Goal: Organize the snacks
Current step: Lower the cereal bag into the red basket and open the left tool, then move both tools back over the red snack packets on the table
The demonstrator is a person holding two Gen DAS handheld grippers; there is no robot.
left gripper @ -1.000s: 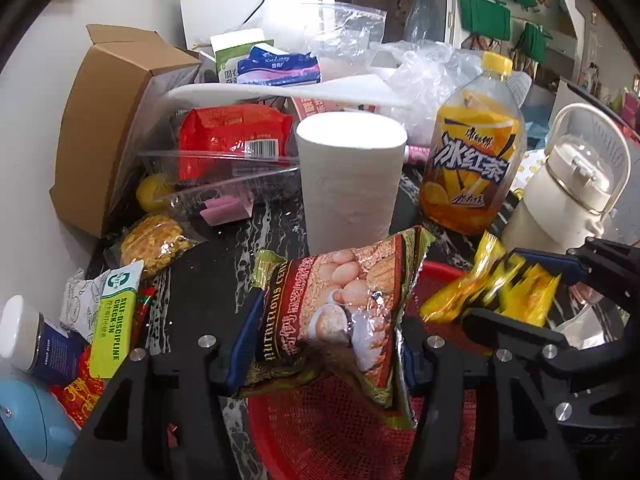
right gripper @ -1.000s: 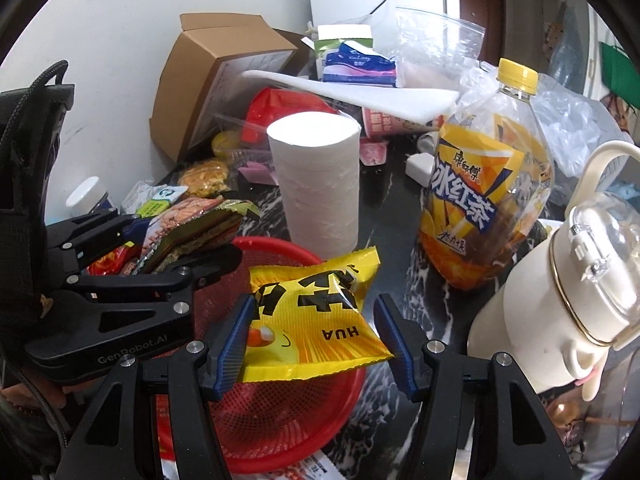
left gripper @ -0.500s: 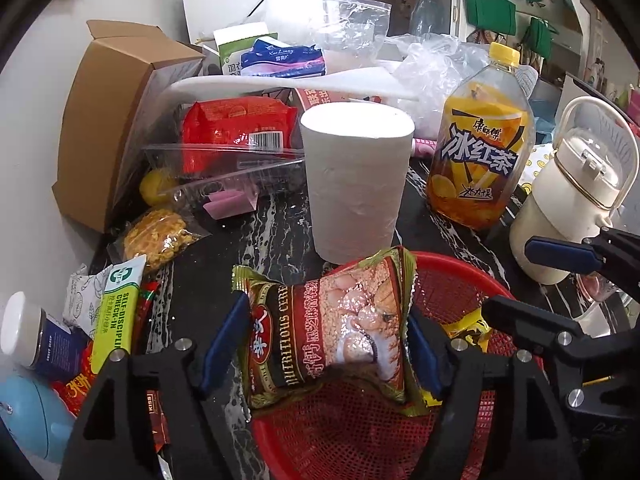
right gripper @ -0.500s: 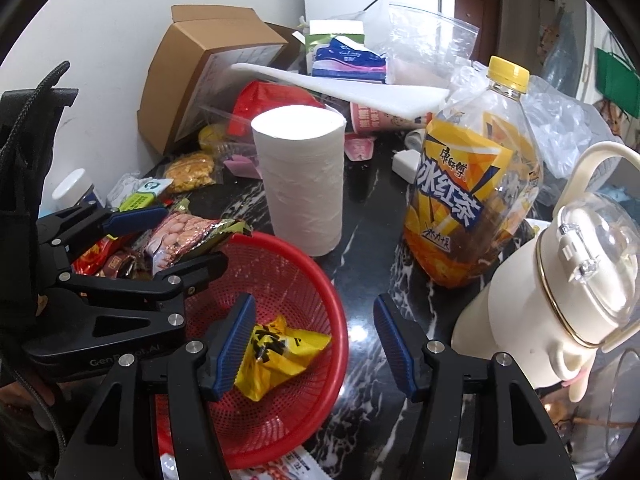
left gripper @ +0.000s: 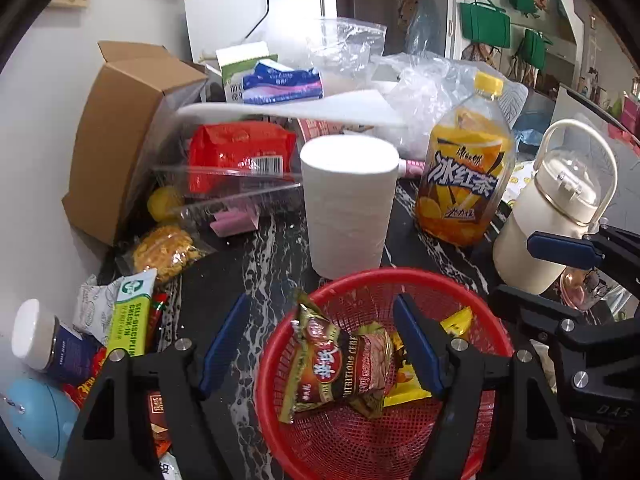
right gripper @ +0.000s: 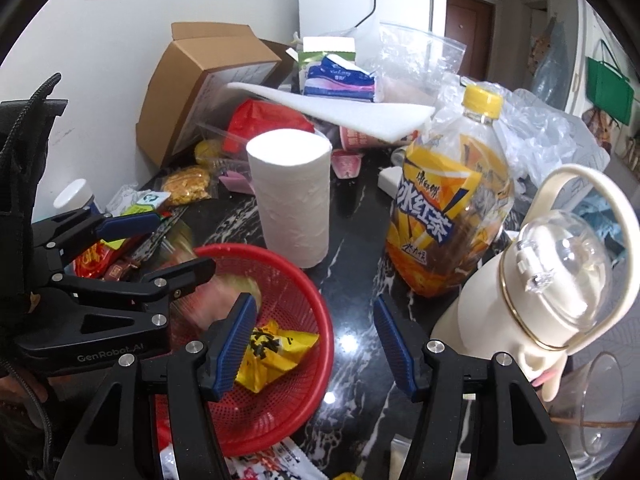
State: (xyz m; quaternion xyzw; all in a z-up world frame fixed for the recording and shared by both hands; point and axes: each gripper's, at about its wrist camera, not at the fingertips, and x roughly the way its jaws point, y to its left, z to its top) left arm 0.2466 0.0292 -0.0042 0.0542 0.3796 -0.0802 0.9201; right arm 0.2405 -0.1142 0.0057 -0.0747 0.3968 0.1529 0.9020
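Observation:
A red mesh basket [left gripper: 420, 278] sits on the dark marble table. In it lie a brown cereal snack packet [left gripper: 340, 372] and a yellow snack packet [left gripper: 454, 322]. My left gripper [left gripper: 320, 344] is open and empty just above the basket's near rim. In the right wrist view the basket [right gripper: 316, 304] holds the yellow packet [right gripper: 280, 350], and the brown packet is a blur [right gripper: 224, 284] beside it. My right gripper [right gripper: 314, 344] is open and empty over the basket's right edge. Each gripper shows in the other's view: left [right gripper: 152, 244], right [left gripper: 532, 268].
A white paper roll [left gripper: 346, 204] stands just behind the basket. An orange iced-tea bottle [left gripper: 466, 172] and a cream kettle [left gripper: 560, 208] stand to the right. Loose snacks [left gripper: 164, 246], a green box [left gripper: 130, 312], a white-capped jar [left gripper: 44, 338] and a cardboard box [left gripper: 124, 136] crowd the left.
My right gripper opened and dropped the yellow packet into the basket. Then my left gripper opened and the brown packet fell into the basket. Both grippers drew back a little.

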